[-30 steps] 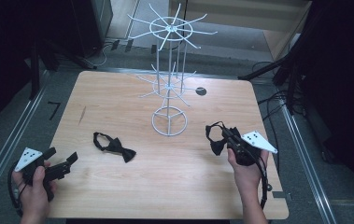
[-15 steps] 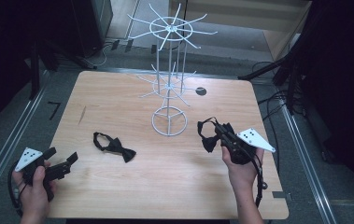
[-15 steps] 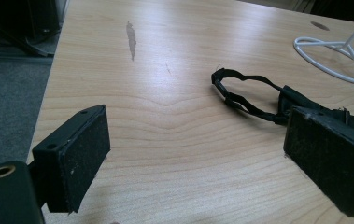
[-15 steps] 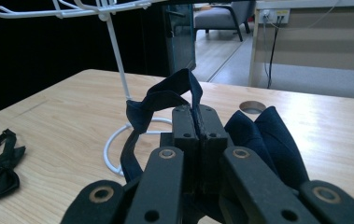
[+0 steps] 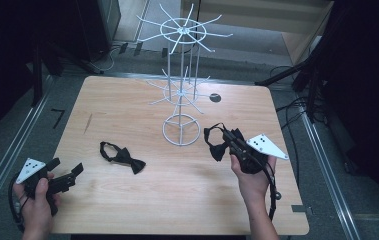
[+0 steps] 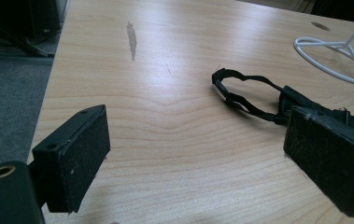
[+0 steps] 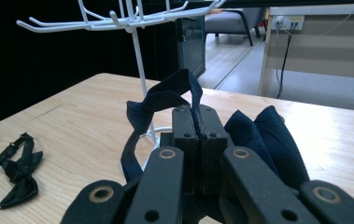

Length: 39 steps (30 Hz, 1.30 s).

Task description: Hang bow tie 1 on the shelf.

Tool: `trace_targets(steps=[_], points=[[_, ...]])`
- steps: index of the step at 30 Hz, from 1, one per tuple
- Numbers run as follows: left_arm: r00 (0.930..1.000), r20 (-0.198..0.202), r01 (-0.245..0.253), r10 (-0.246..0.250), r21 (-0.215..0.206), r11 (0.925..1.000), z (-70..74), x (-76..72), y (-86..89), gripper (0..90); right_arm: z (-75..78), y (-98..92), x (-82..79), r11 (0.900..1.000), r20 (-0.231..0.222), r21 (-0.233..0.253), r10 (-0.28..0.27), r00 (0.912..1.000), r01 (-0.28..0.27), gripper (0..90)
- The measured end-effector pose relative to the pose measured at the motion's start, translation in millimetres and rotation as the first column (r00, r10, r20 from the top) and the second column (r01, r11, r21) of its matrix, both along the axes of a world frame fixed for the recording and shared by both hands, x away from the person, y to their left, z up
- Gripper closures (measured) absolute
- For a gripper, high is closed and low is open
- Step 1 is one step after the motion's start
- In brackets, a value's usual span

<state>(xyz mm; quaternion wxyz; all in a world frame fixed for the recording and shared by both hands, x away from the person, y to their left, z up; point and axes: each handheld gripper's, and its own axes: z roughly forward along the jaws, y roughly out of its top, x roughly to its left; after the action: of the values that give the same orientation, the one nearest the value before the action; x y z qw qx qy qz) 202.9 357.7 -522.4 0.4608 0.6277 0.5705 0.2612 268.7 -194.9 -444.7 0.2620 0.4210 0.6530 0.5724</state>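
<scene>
Since a second ago the right gripper (image 5: pixel 225 141) has carried its bow tie (image 7: pixel 258 135) leftward toward the white wire stand (image 5: pixel 182 130), jaws pressed together on the tie's strap. Nearest the person, the left gripper (image 5: pixel 67 172) rests at the table (image 5: pixel 142 200) edge, jaws spread wide with nothing between them. Beyond it, a second bow tie (image 5: pixel 122 156) lies flat on the wood, left of the stand's ring base.

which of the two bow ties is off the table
The dark fabric bow tie clamped in the right gripper, beside the white wire rack; the other lies flat.
</scene>
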Motion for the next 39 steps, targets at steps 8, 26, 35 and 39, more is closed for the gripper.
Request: trace_targets(steps=[8, 26, 35, 39], points=[[1.0000, 0.001, 0.000, 0.000, 0.001, 1.0000, 0.0, -0.1, 0.3, 7.7, 7.6, 7.2, -1.4, 1.000, 0.010, 0.005, 0.019, 0.9998, -0.019, 89.2], [1.0000, -0.002, 0.001, -0.001, -0.001, 1.0000, 0.0, 0.1, 0.3, 7.7, 16.9, 12.5, -2.4, 0.999, 0.016, 0.014, 0.037, 0.9992, -0.037, 89.1], [1.0000, 0.000, 0.001, -0.001, -0.004, 1.0000, -0.1, 0.2, 0.5, 7.7, 21.7, 19.1, -3.0, 0.999, 0.030, 0.010, 0.045, 0.9985, -0.045, 89.1], [1.0000, -0.001, 0.002, -0.002, -0.005, 1.0000, 0.0, 0.2, 0.6, 7.7, 23.7, 20.2, -4.4, 0.999, 0.031, 0.011, 0.050, 0.9983, -0.051, 89.1]])
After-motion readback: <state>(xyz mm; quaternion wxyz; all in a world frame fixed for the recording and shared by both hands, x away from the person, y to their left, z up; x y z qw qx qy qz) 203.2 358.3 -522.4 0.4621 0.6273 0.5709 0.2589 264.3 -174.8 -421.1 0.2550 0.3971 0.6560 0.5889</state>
